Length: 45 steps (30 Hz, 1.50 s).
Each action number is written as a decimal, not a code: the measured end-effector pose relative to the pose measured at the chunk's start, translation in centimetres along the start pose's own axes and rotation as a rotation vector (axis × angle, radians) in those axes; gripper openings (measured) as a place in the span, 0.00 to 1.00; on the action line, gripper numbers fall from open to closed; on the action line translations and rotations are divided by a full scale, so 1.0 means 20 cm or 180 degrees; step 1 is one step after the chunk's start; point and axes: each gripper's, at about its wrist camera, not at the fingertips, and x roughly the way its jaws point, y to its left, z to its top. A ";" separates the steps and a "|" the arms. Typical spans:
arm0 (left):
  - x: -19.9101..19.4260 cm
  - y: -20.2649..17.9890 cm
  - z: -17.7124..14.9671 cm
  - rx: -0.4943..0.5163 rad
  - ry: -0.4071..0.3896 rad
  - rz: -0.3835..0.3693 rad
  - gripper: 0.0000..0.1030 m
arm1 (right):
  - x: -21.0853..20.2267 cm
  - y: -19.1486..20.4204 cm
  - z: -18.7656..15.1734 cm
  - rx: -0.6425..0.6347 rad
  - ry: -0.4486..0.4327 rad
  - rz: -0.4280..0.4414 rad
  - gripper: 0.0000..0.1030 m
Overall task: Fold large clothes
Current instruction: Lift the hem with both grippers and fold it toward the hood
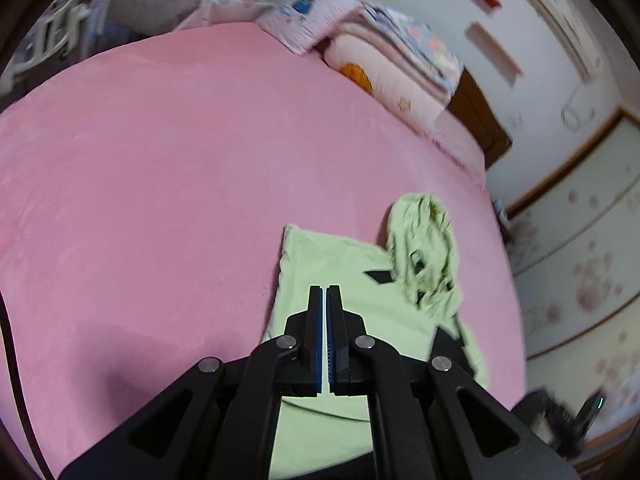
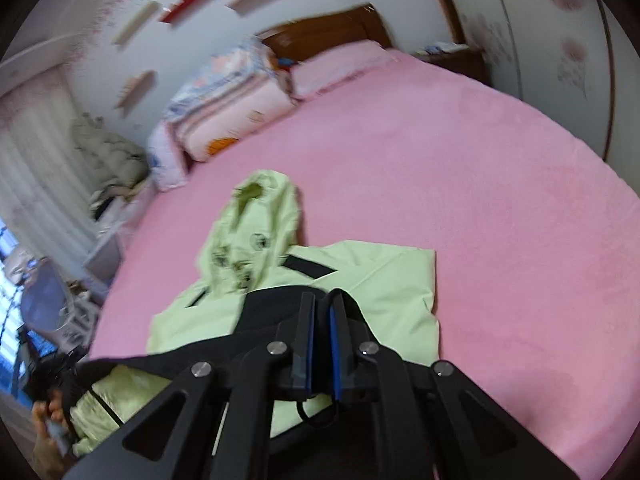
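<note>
A light green hooded jacket point(image 1: 344, 264) lies on the pink bed point(image 1: 160, 160), its hood point(image 1: 424, 248) crumpled at the far end. My left gripper point(image 1: 324, 290) hovers over the jacket's body, shut, with only a thin pale sliver of cloth between its blue pads. In the right wrist view the same jacket point(image 2: 384, 280) and hood point(image 2: 260, 216) lie ahead. A black hem point(image 2: 256, 320) is lifted and stretches from the left edge to my right gripper point(image 2: 322, 300), which is shut on it; a black cord loop hangs under the pads.
Folded quilts and pillows point(image 2: 232, 100) are stacked at the head of the bed below a wooden headboard point(image 2: 328, 28). Flowered wardrobe doors point(image 1: 580, 240) run along one side of the bed. A fan point(image 2: 44, 296) and clutter stand on the other side.
</note>
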 end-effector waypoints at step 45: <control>0.33 -0.09 0.03 0.1246 0.0176 0.0584 0.05 | 0.35 -0.10 0.09 -0.0144 -0.0060 -0.0573 0.05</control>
